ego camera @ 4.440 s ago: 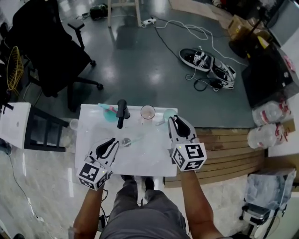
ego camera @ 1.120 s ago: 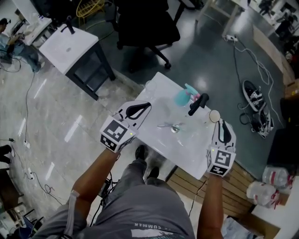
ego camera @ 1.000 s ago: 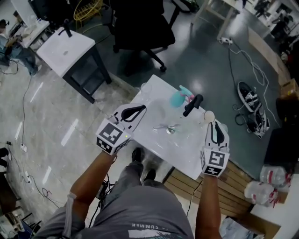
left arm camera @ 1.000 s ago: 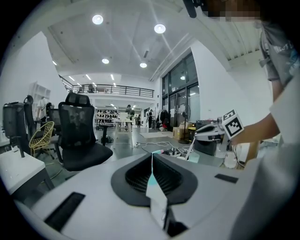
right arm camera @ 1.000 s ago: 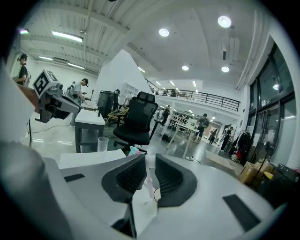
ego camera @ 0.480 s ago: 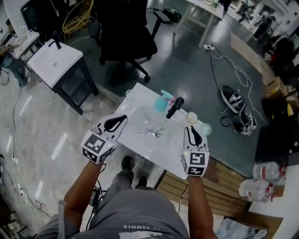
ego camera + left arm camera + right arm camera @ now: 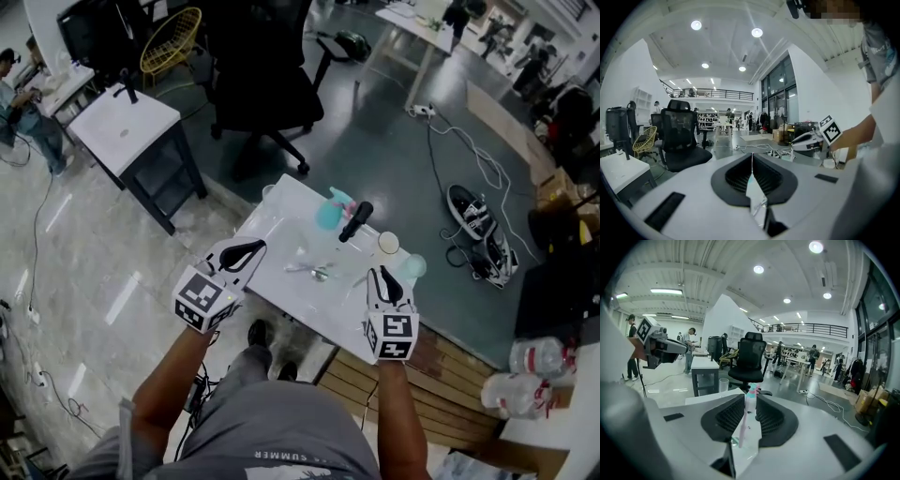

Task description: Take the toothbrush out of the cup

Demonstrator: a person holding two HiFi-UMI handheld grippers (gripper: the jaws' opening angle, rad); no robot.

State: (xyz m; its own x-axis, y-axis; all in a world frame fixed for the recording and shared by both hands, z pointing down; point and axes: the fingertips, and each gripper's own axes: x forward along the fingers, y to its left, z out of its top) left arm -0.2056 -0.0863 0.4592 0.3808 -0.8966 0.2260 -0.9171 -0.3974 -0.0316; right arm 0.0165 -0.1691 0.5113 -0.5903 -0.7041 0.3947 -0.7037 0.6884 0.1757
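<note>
Right gripper [image 7: 380, 272] has the toothbrush [image 7: 747, 416] between its jaws. The pads sit close against both sides of the white body and no gap shows. The jaws have just been opening, so the grip looks to be slackening rather than firm. The brush stands nearly upright at the jaw tips, teal head above them. Its pink handle slants down below them toward the drain [image 7: 320, 273]. No cup surrounds it. The clear cup [image 7: 387, 244] stands just ahead of the tips, and the teal cup [image 7: 327, 215] sits farther ahead and to the left, past the black faucet [image 7: 354, 220].

Judging from this, the brush is already out and the step in hand is setting it down. To do that well, the handle's end should rest on the bare table [image 7: 272, 234] beneath the jaws before they part further. A release in mid-air would let the brush topple toward the drain. Tipping it flat first would make it less likely to roll.

That forearm reaches straight forward from the body, with the gripper tilted slightly downward over the table's near edge. Left gripper [image 7: 259, 246] hangs off to the left at the table's other edge. Its jaws are closed together on nothing, roughly level, aimed across toward the right one.
</note>
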